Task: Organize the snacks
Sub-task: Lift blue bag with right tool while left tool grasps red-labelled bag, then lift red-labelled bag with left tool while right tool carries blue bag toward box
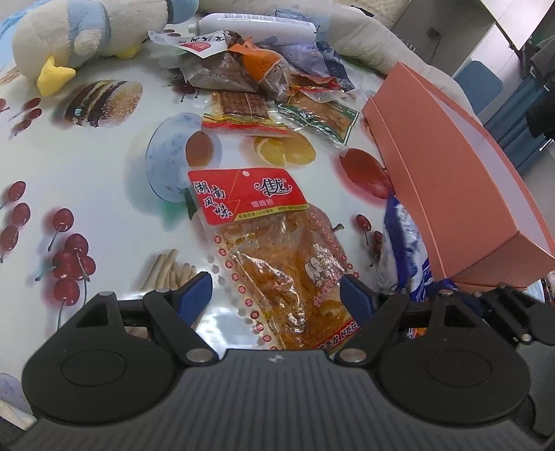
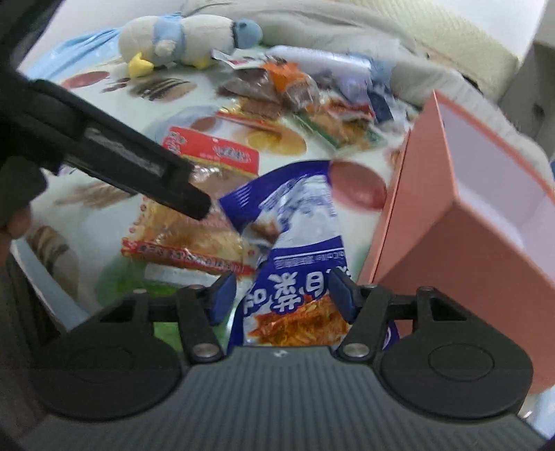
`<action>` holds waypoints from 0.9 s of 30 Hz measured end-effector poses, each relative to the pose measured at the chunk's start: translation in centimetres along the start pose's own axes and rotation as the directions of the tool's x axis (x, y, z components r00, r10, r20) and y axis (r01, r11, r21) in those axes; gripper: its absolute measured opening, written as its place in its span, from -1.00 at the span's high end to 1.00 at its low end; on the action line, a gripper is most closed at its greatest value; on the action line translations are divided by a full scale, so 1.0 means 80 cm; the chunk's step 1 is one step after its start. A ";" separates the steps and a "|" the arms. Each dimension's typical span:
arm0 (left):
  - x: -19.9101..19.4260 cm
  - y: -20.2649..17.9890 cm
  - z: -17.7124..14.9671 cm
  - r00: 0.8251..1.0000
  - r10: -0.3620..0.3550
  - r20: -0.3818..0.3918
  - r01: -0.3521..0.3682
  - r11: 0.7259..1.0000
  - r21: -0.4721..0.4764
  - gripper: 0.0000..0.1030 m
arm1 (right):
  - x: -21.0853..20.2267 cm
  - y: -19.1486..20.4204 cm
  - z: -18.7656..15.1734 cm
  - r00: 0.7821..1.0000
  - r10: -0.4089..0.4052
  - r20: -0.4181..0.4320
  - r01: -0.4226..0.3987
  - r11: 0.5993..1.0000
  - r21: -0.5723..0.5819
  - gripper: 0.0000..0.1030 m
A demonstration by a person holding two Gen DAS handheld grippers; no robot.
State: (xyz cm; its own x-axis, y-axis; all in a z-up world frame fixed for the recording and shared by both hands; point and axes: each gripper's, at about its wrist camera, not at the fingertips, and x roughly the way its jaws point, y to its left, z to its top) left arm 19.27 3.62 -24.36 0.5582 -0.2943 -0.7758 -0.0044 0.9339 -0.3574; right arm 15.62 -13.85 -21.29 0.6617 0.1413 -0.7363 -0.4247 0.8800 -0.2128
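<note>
My left gripper (image 1: 276, 295) is open, its blue fingers on either side of a red-topped clear snack packet (image 1: 274, 249) that lies flat on the table. The packet also shows in the right wrist view (image 2: 194, 222). My right gripper (image 2: 281, 293) is open around a blue and white snack bag (image 2: 295, 243); whether the fingers touch it I cannot tell. The bag's edge shows in the left wrist view (image 1: 406, 249) beside an open salmon-pink box (image 1: 461, 180), which stands at the right in the right wrist view (image 2: 451, 215). The left gripper's black body (image 2: 114, 156) crosses the right wrist view.
A pile of several snack packets (image 1: 277, 90) lies at the far side of the fruit-print tablecloth (image 1: 104, 166). A plush penguin (image 1: 76, 31) and a white bottle (image 1: 256, 27) lie behind it. A beige cushion (image 1: 367, 38) borders the back.
</note>
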 end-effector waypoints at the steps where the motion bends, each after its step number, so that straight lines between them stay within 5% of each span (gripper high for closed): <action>1: 0.000 0.000 0.000 1.000 0.001 0.001 -0.001 1.000 0.001 -0.63 | -0.001 -0.002 -0.001 1.000 0.002 0.002 -0.002 1.000 0.015 -0.05; 9: 0.006 -0.007 0.000 1.000 0.012 0.007 -0.013 0.998 0.060 -0.63 | -0.017 -0.008 -0.002 0.999 0.051 0.000 -0.051 0.995 0.088 0.40; 13: 0.012 -0.032 -0.008 0.994 0.109 0.014 -0.110 0.978 0.177 -0.57 | -0.027 -0.014 -0.007 0.998 0.063 -0.005 -0.062 0.989 0.133 0.53; 16: 0.015 -0.046 -0.017 0.990 0.137 0.040 -0.142 0.964 0.226 -0.42 | -0.035 -0.014 -0.009 0.998 0.059 -0.003 -0.058 0.987 0.147 0.58; 23: 0.007 -0.044 -0.021 0.993 0.101 0.056 -0.110 0.978 0.180 0.22 | -0.050 -0.020 -0.011 0.998 0.063 0.013 -0.064 0.977 0.201 0.65; 27: -0.004 -0.040 -0.025 0.995 0.081 0.062 -0.089 0.987 0.135 0.39 | -0.056 -0.023 -0.014 0.995 0.100 0.008 -0.099 0.965 0.242 0.70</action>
State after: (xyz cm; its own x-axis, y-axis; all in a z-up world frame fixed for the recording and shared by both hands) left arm 17.43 0.33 -23.99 0.6062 -0.2042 -0.7686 0.0578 0.9752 -0.2134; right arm 12.78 -16.57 -18.32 0.6210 0.2318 -0.7487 -0.3258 0.9452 0.0224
